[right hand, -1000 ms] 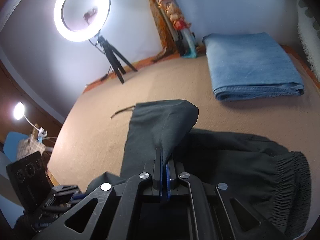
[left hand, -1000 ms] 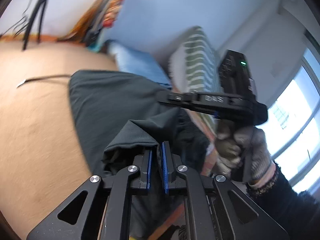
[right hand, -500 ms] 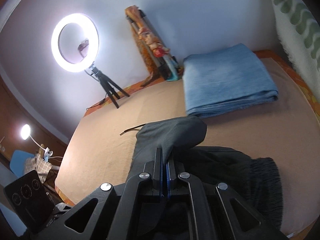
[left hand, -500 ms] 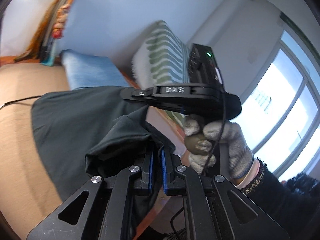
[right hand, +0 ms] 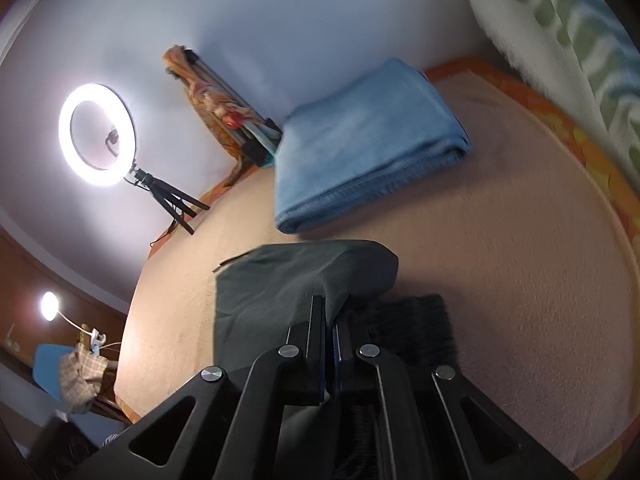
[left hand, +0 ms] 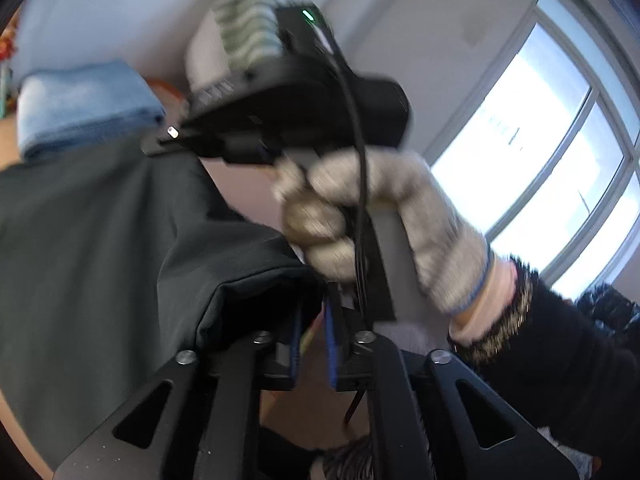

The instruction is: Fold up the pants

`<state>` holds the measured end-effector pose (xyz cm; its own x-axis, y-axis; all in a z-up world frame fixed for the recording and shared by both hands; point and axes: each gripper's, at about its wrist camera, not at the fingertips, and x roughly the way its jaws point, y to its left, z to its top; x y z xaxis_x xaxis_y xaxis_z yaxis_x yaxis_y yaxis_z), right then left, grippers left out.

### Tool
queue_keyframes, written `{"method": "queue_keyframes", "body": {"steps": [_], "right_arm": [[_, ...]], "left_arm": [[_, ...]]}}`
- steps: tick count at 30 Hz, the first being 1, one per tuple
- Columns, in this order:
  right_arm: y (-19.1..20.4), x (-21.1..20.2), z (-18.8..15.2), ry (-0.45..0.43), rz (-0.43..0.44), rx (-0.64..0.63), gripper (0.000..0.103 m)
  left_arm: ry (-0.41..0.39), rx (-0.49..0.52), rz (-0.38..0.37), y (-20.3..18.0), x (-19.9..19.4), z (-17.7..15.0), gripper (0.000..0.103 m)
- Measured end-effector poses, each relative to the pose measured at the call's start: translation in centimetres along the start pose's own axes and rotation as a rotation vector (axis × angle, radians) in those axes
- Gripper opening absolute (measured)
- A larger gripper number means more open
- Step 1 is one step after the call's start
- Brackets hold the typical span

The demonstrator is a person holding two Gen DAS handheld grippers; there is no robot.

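Since 0.5 s ago the left wrist view has swung right; the gloved right hand [left hand: 380, 216] and the right gripper body it holds now fill the frame centre, motion-blurred; the folded blue jeans [left hand: 84, 100] have slid to the left edge; the gap between the left gripper's blue pads has widened.

Left gripper [left hand: 312, 320]: fingers slightly apart, visible gap between the pads; a bunched fold of the dark grey pants [left hand: 100, 240] lies over the left finger only; cannot tell whether any cloth is in the gap.

Right gripper [right hand: 330, 316]: fingers pressed together on a raised hump of the pants [right hand: 304, 276]; cloth tents up from the pinch and drapes down onto the tan bed cover [right hand: 520, 300].

Rest of the pants is lying on the cover; elastic cuff [right hand: 416, 328] sits just right of the right gripper's fingers; a drawstring end [right hand: 232, 262] pokes out at the far-left edge of the cloth.

Blue jeans [right hand: 368, 140] rest folded beyond the pants, near but apart.

Ring light on tripod [right hand: 98, 134] stands at the far left by the wall; green-striped pillow [right hand: 580, 40] at the right edge; window [left hand: 540, 160] behind the gloved hand.
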<state>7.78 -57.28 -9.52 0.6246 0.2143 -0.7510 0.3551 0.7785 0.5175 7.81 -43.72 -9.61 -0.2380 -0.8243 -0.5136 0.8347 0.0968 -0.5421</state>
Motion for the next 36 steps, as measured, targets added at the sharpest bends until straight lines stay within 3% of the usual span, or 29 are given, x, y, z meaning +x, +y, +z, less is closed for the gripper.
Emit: {"method": "queue_keyframes", "body": {"steps": [5, 9, 13, 16, 19, 23, 26, 28, 33, 36], "right_arm": [[-0.9, 0.6, -0.1, 0.026, -0.010, -0.008, 0.008], [-1.1, -0.3, -0.2, 0.016, -0.022, -0.010, 0.022], [-1.6, -1.1, -0.5, 0.003, -0.035, 0.003, 0.031], [-1.8, -1.1, -0.7, -0.001, -0.041, 0.012, 0.037], [-2.0, -0.5, -0.5, 0.005, -0.017, 0.033, 0.042], [-2.2, 1.0, 0.6, 0.022, 0.004, 0.092, 0.056], [-1.8, 2.1, 1.4, 0.017, 0.005, 0.100, 0.049], [-1.0, 2.9, 1.6, 0.025, -0.014, 0.063, 0.030], [0.6, 2.6, 1.7, -0.023, 0.027, 0.002, 0.007], [1.3, 2.0, 1.9, -0.063, -0.083, -0.096, 0.005]], "left_arm": [[0.062, 0.008, -0.034, -0.6, -1.0, -1.8, 0.013], [0.041, 0.013, -0.017, 0.3, -5.3, -3.2, 0.019], [-0.008, 0.044, 0.113, 2.5, -9.6, -3.5, 0.019], [-0.034, 0.009, 0.186, 5.7, -11.5, -2.9, 0.019], [-0.035, -0.014, 0.231, 7.4, -11.3, -2.8, 0.019], [0.010, -0.025, 0.219, 7.3, -8.5, -4.0, 0.019], [0.067, -0.025, 0.187, 7.3, -6.3, -4.9, 0.019], [0.097, -0.028, 0.160, 7.0, -5.0, -5.4, 0.019], [0.121, 0.002, 0.125, 6.0, -3.6, -6.8, 0.020], [0.119, -0.014, 0.113, 6.0, -3.7, -6.7, 0.020]]}}
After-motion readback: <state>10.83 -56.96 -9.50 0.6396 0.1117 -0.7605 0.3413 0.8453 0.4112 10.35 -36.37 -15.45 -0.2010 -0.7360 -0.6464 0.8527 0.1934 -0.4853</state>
